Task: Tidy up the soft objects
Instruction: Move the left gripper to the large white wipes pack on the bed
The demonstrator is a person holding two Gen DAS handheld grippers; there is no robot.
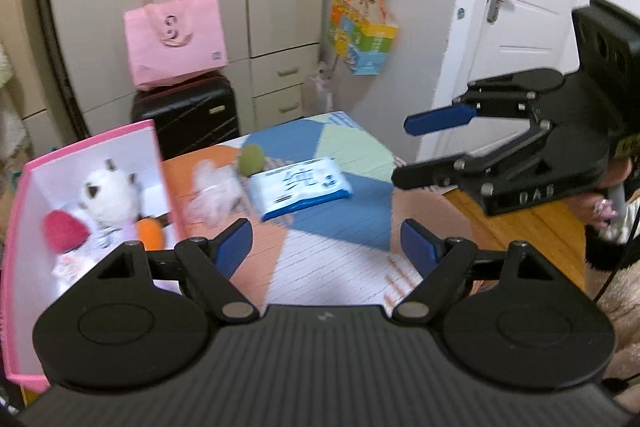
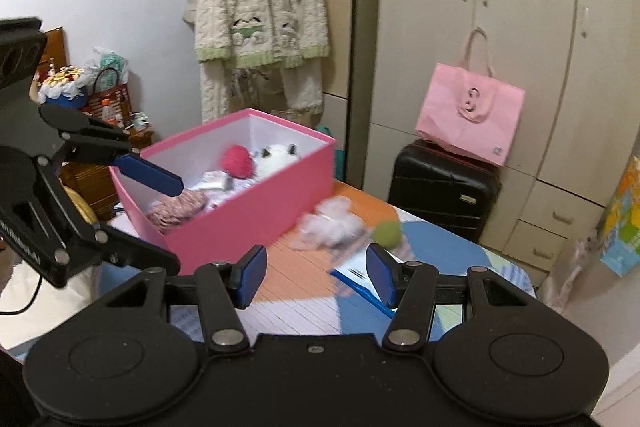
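wrist views above table, both facing pink box [image 1: 24,187]

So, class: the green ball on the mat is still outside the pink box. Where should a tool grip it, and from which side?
Grip the green ball across its middle, coming down from above. It is round, so any width suits, but the fluffy white toy and the wipes pack crowd its sides; the top looks free. The right tool is open and seems nearer.

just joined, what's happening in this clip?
A person with two handheld claws is sorting soft things into the pink box. A white plush, a red ball and more are already inside. The fluffy white toy, green ball and wipes pack remain on the mat. Left claw and right claw are open, holding nothing.
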